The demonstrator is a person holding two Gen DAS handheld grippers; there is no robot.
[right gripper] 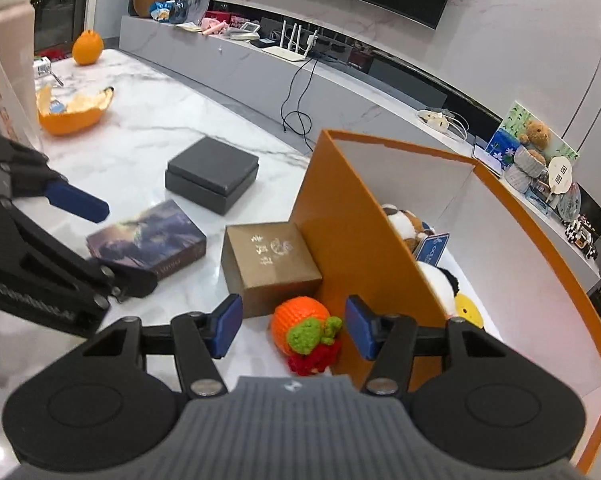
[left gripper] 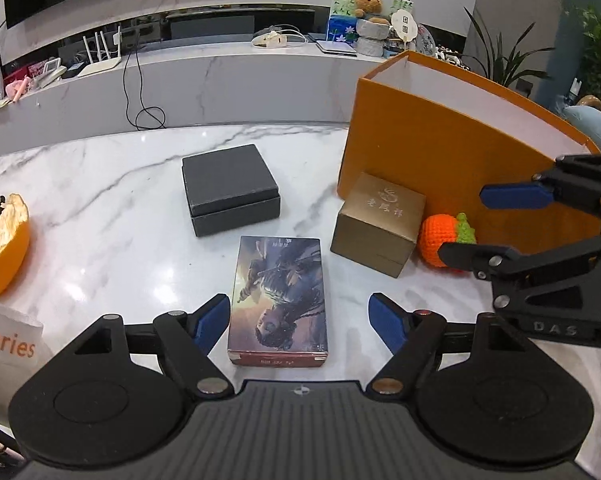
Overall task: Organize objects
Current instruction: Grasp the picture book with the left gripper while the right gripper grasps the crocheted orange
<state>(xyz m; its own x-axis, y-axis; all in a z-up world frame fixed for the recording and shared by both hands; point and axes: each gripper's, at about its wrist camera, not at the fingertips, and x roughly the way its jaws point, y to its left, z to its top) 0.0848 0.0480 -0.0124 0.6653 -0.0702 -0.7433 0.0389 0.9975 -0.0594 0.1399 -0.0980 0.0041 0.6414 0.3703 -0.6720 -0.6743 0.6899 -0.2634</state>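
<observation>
A: Left gripper (left gripper: 298, 322) spread wide, blue pads either side of the flat illustrated card box (left gripper: 278, 298) lying on the white marbled tabletop (left gripper: 100, 216); no contact showing.

B: Right gripper (right gripper: 292, 326) likewise parted, straddling the orange crocheted fruit with green leaves (right gripper: 300, 322), nothing clamped. Hard to say whether the right pad touches the wall of the tall orange cardboard storage box (right gripper: 352, 248).

A: Crocheted fruit tucked against that wall, just beside the gold square gift box (left gripper: 378, 222).

B: Dark grey lidded box (left gripper: 230, 190) farther back, apart from the rest. Plush toys (right gripper: 406, 220) inside the storage box.

A: Orange peel (left gripper: 4, 240) off at the left edge.
</observation>
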